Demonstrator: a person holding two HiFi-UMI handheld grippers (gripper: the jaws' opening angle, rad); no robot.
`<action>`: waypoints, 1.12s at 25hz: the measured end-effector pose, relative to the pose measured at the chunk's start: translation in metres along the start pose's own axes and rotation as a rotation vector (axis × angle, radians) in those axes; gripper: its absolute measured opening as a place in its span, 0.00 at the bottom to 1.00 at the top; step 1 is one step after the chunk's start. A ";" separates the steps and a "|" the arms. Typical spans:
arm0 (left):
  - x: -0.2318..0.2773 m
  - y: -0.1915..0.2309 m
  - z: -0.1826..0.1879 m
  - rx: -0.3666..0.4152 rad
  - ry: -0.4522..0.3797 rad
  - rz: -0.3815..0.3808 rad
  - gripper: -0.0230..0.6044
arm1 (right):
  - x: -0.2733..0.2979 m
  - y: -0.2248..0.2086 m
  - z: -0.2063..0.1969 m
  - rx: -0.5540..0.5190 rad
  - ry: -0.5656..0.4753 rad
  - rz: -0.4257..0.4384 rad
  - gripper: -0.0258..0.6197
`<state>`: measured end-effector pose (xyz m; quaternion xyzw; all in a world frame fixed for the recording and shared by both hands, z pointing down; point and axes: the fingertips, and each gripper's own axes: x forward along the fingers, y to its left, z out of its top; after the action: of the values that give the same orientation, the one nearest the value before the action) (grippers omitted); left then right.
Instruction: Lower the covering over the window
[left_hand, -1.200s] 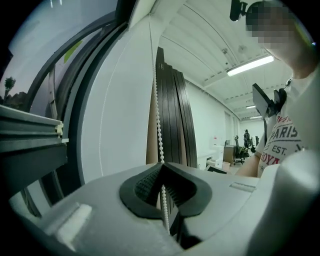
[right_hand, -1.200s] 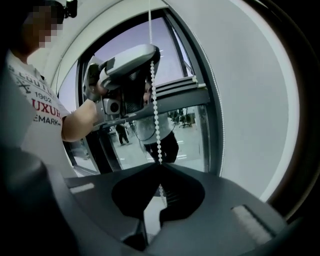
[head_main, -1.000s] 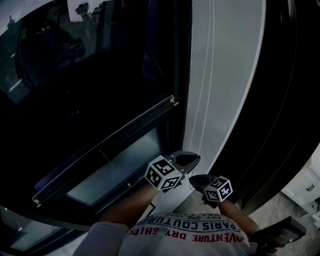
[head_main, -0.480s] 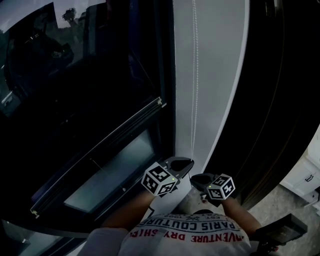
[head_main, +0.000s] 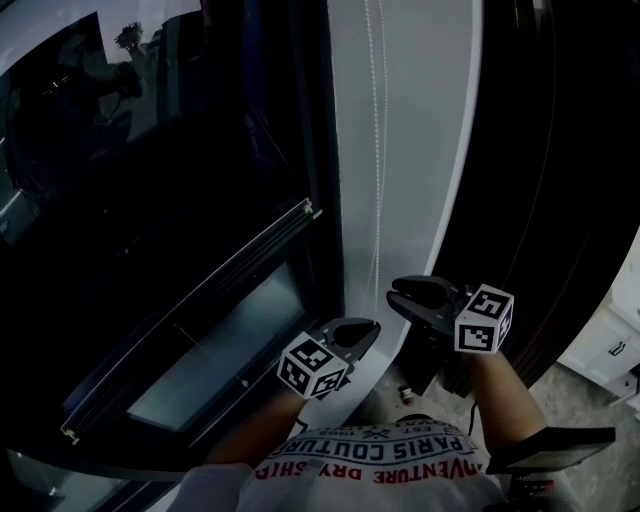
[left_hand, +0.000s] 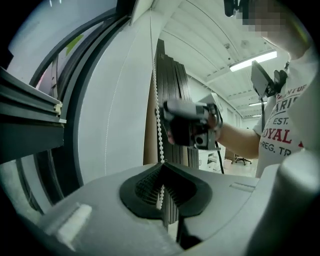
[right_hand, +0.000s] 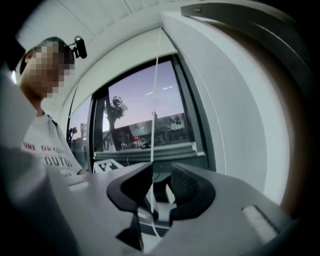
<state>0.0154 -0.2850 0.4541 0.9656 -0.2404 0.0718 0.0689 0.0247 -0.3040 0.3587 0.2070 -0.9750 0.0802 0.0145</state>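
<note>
Bead chain (left_hand: 159, 125) for the window covering: hanging down the pale wall strip (head_main: 430, 120) just right of the dark window (head_main: 150, 200); judged light, limp and slick, likely to slip unless pinched square across the beads, one strand only. Left gripper (left_hand: 161, 192): low on the chain, jaws closed on it. Right gripper (right_hand: 156, 192): higher up, jaws a narrow gap apart, chain running between the pads, not clamped; covering itself not clearly made out.

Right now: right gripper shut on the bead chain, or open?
Open. The right gripper has its jaws apart; the bead chain runs through the gap between them.
</note>
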 end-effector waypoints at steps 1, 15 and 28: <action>0.000 -0.001 0.000 -0.002 -0.001 0.001 0.05 | 0.002 0.005 0.023 0.007 -0.044 0.018 0.21; 0.000 -0.015 -0.002 0.002 0.011 0.000 0.05 | 0.026 0.034 0.098 -0.038 -0.152 0.068 0.07; 0.000 -0.018 -0.006 0.002 0.011 0.002 0.05 | 0.014 0.036 0.092 -0.054 -0.200 0.037 0.06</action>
<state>0.0238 -0.2680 0.4583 0.9650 -0.2407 0.0775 0.0690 -0.0027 -0.2919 0.2630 0.1955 -0.9770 0.0332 -0.0786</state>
